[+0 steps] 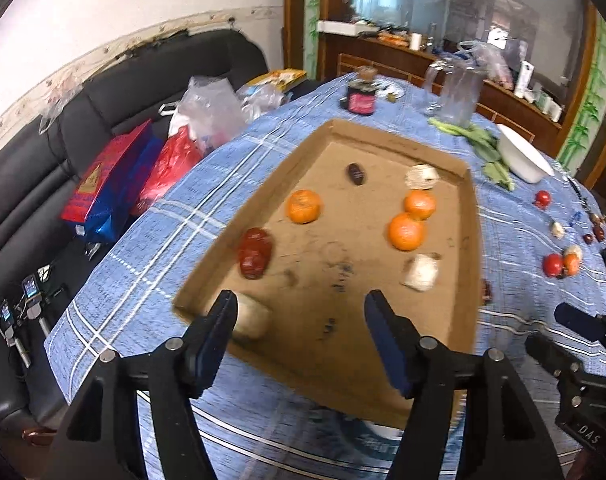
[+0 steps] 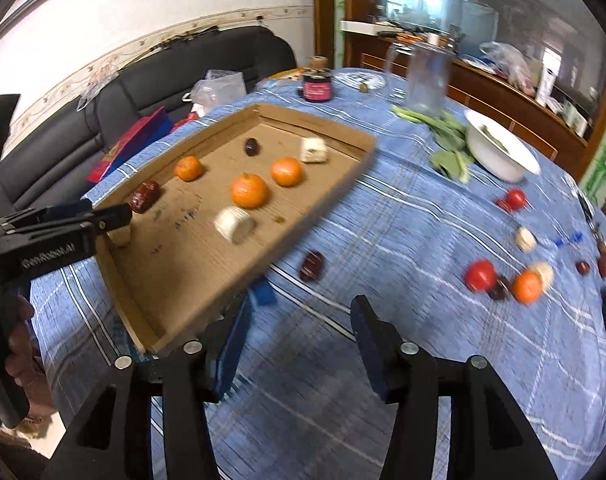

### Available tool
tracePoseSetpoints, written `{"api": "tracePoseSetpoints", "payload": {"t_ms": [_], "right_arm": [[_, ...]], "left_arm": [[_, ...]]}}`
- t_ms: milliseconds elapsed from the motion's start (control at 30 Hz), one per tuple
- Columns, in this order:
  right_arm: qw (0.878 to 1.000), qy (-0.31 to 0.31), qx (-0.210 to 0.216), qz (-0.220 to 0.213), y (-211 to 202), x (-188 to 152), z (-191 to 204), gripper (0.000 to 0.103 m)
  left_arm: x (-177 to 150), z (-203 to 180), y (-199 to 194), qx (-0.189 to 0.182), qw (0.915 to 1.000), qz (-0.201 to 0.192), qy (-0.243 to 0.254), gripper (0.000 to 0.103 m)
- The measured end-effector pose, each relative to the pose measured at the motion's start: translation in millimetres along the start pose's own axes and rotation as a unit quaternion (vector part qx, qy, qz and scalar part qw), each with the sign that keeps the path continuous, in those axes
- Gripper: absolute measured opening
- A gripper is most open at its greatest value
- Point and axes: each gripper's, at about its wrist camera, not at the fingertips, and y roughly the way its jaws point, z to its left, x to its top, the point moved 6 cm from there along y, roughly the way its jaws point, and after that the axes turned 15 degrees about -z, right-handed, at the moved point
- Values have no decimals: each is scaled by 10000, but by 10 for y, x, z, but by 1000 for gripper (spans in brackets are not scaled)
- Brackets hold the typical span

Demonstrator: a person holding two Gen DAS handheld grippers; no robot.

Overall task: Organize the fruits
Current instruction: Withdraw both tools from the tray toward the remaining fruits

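**Fruit sorting partway done, both grippers empty**

Shallow brown cardboard tray (image 1: 473, 240) on the blue plaid tablecloth (image 2: 403, 232) already holds three round orange mandarins (image 1: 406, 231), a dark red wrinkled date-like fruit (image 1: 256, 253), a small dark one at the far end, and pale blocky pieces (image 1: 421, 272). Still loose on the cloth to the right, well apart from the tray: red tomato-like fruit (image 2: 481, 275), one more mandarin (image 2: 527, 287) just beside it, a lone dark red date (image 2: 313, 266) near the tray edge, plus small pale and dark bits. So roughly half is left, by my read. Left gripper (image 1: 301, 312) hangs over the tray's near end, jaws apart, nothing between them. Right gripper (image 2: 299, 320) hangs over bare cloth, jaws released, empty. Frames are motion-blurred.
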Motion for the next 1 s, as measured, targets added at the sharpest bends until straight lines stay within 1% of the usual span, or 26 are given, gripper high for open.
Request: {"api": "tracePoseSetpoints", "payload": {"t_ms": [67, 167, 333, 433, 567, 633, 767, 900, 1000], "right_arm": [[9999, 96, -83, -11, -86, -73, -107, 65], [9994, 251, -245, 9, -208, -188, -325, 65], [9966, 626, -533, 64, -368, -372, -787, 65], [9935, 826, -782, 83, -440, -461, -1140, 65], [9890, 1047, -1044, 35, -466, -463, -1605, 65], [9865, 1151, -1167, -19, -423, -406, -1850, 65], [9848, 1190, -1264, -72, -235, -285, -2147, 65], [9861, 1274, -1065, 43, 66, -260, -2259, 65], [9858, 1343, -1001, 102, 250, -261, -2319, 65]], "left_arm": [[7, -164, -49, -114, 9999, -47, 94, 72], [16, -464, -113, -284, 9991, -129, 272, 78], [-42, -1010, -164, -674, 9958, -56, 611, 79], [-103, -1272, -157, -806, 9932, 11, 838, 80], [-181, -1560, -103, -925, 9898, 144, 1070, 80], [-210, -1673, -62, -944, 9887, 215, 1143, 80], [-258, -1818, 16, -926, 9871, 324, 1264, 80], [-304, -1878, 95, -887, 9867, 467, 1283, 80], [-316, -1907, 146, -861, 9863, 519, 1310, 80]]}}
